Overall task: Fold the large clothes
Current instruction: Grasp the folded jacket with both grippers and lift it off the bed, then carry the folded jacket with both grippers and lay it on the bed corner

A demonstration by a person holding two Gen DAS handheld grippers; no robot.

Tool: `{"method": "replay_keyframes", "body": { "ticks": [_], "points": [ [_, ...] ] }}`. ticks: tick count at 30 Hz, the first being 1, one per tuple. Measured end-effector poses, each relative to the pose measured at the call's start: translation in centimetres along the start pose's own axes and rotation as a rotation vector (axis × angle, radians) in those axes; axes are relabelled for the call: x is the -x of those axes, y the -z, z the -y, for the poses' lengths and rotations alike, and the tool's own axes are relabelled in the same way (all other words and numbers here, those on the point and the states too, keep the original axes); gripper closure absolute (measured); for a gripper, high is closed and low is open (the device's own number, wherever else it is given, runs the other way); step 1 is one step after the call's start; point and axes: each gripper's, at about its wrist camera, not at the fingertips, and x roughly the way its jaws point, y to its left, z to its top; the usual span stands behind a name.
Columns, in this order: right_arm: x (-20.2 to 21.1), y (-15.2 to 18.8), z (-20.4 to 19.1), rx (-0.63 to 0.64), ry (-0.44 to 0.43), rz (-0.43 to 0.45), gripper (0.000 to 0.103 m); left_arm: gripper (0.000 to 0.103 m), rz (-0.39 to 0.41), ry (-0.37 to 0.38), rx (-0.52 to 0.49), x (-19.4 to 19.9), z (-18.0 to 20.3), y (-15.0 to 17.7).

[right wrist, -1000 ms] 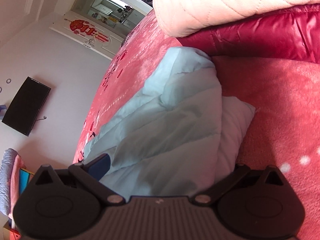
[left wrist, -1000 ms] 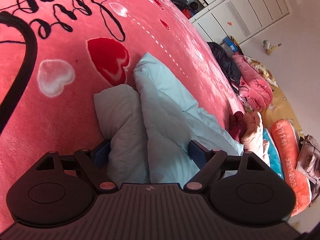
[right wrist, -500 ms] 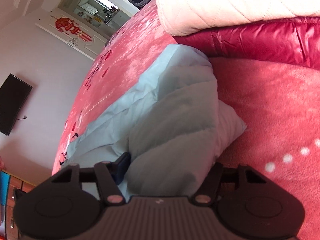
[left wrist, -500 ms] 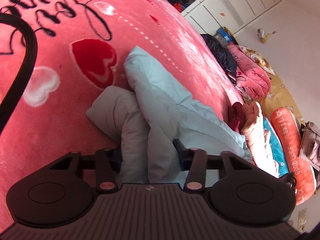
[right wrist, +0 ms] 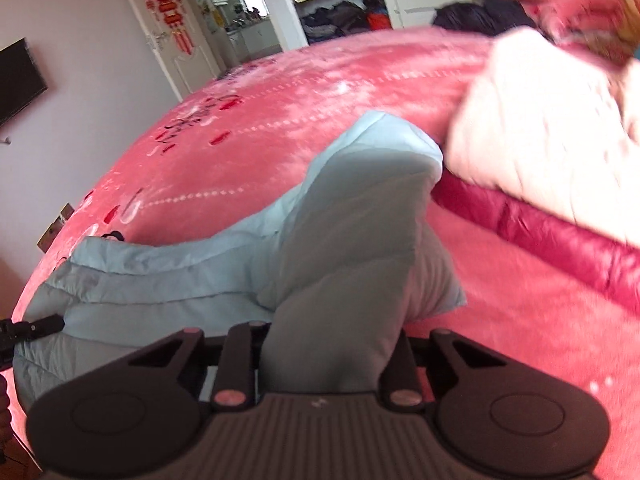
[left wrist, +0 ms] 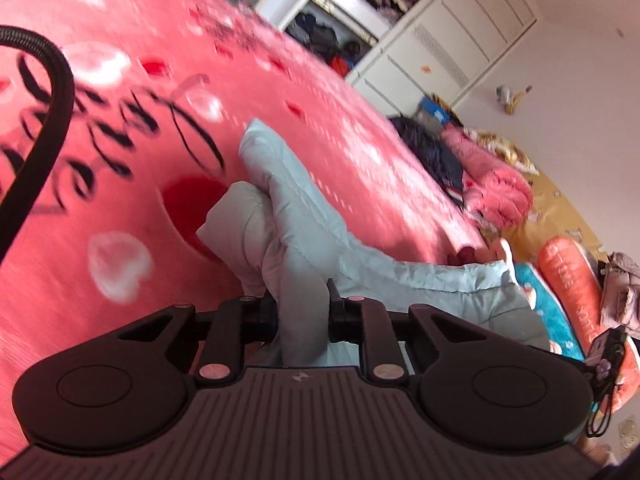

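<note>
A pale blue quilted padded garment lies on a pink fleece blanket with hearts and black lettering. My left gripper is shut on a bunched end of the garment and holds it raised off the blanket. In the right wrist view my right gripper is shut on the other bunched end of the same garment, also lifted. The garment hangs stretched between the two grippers. The fingertips are buried in the fabric.
A cream quilted garment lies on a dark red puffer jacket just right of the right gripper. Piles of clothes and an orange bolster lie at the far side. White wardrobes stand behind.
Both grippers closed from open onto the ends of the pale blue garment and lifted it up off the blanket. Both views tilted upward and blurred with the motion.
</note>
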Motion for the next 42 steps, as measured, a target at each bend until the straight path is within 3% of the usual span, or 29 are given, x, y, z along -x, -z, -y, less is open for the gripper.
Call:
{"method": "replay_keyframes", "body": {
  "ticks": [9,15,20,24,28,31,35,38,41,42],
  "points": [
    [-3.1,-5.3,-11.3,0.224,-0.124,0.100,0.083,0.082,0.284,-0.133,0.079,7.8,-5.6,-2.4],
    [-7.3,-8.7,-22.1,0.393,-0.258,0.181,0.083,0.081,0.501,-0.291,0.142,13.4,-10.0,-2.7],
    [-12.4,-9.5,-30.3,0.488,-0.344,0.187,0.083,0.081,0.574,-0.457,0.230,15.3,-13.1,-2.3],
    [-17.1,-8.3,-34.7,0.527,-0.358,0.152,0.083,0.081,0.609,-0.594,0.275,15.5,-14.4,-2.0],
    [-21.1,-6.0,-37.1,0.552,-0.333,0.099,0.082,0.080,0.573,-0.670,0.299,14.6,-14.5,-1.8],
    [-23.2,-4.9,-37.2,0.557,-0.276,0.073,0.081,0.074,0.538,-0.684,0.328,14.0,-14.8,-1.6],
    [-24.6,-4.1,-36.7,0.560,-0.230,0.038,0.068,0.058,0.498,-0.762,0.289,13.9,-15.1,-2.3],
    [-24.9,-3.9,-36.4,0.543,-0.201,0.025,0.048,0.045,0.481,-0.821,0.256,14.3,-15.5,-2.3],
    [-24.3,-4.2,-35.7,0.505,-0.206,0.019,0.044,0.032,0.468,-0.869,0.237,13.5,-15.8,-3.4],
    [-23.9,-4.4,-35.6,0.498,-0.200,0.025,0.038,0.029,0.471,-0.886,0.231,13.0,-15.7,-4.0]
  ]
}}
